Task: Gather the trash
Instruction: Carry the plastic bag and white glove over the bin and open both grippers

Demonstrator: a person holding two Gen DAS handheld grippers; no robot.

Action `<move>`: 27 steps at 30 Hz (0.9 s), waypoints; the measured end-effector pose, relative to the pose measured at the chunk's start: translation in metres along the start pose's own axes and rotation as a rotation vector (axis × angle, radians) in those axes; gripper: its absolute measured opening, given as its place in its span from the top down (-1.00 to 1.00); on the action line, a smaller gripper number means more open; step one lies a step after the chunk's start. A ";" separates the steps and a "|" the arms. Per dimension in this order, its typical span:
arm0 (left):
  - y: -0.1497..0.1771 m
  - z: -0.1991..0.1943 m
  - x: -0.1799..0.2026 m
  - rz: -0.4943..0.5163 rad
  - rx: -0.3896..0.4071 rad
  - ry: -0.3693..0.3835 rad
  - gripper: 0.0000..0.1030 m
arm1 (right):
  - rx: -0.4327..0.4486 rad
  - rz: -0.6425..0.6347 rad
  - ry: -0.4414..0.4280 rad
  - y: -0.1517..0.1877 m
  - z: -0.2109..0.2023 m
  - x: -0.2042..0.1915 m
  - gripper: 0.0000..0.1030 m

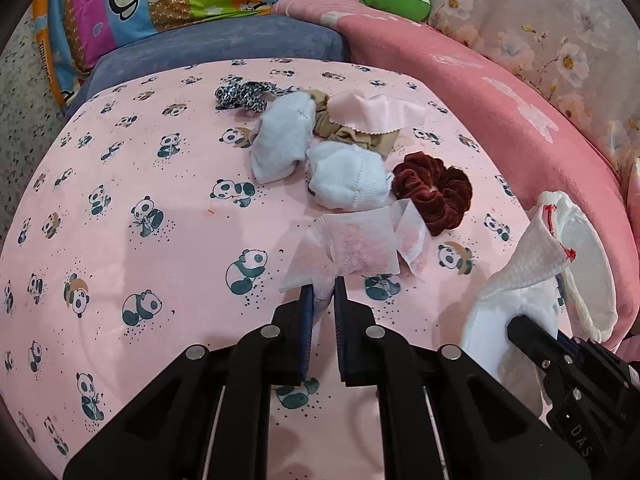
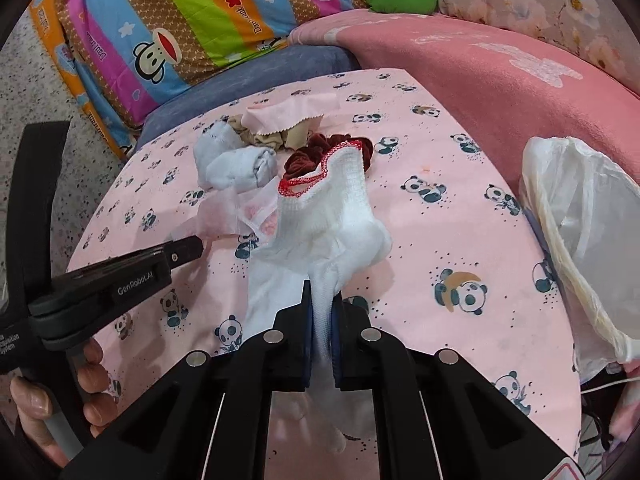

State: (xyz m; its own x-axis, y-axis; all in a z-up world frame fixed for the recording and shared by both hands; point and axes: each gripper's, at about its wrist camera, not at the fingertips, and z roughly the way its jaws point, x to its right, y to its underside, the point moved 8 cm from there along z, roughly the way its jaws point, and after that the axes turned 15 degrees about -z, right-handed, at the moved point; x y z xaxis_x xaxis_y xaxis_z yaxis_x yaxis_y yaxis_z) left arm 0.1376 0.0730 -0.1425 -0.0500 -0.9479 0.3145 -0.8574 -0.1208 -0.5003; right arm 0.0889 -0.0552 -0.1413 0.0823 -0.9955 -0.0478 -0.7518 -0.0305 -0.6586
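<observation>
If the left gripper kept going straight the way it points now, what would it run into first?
The left gripper is already shut on the thin white wipe, so it would push that first. Beyond it lies the rolled white sock, probably next, though depth is hard to judge.

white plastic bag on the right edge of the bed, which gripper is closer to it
Right. The right gripper, shut on the white sock, sits just beside the white plastic bag. The left gripper, shut on the tissue, is farther off, beyond the right one.
</observation>
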 end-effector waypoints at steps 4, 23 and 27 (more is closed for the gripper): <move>-0.005 -0.019 0.019 0.020 0.031 0.020 0.81 | 0.044 0.023 0.006 -0.010 -0.019 0.014 0.83; -0.013 -0.079 0.141 0.160 0.127 0.171 0.81 | 0.214 0.139 0.107 -0.035 -0.111 0.109 0.83; -0.011 -0.085 0.167 0.191 0.133 0.203 0.81 | 0.225 0.171 0.132 -0.030 -0.120 0.131 0.83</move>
State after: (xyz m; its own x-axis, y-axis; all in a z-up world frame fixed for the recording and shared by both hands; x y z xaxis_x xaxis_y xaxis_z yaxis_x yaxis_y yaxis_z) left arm 0.0954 -0.0584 -0.0156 -0.3168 -0.8805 0.3528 -0.7486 0.0037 -0.6631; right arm 0.0436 -0.1955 -0.0378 -0.1298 -0.9880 -0.0838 -0.5828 0.1444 -0.7997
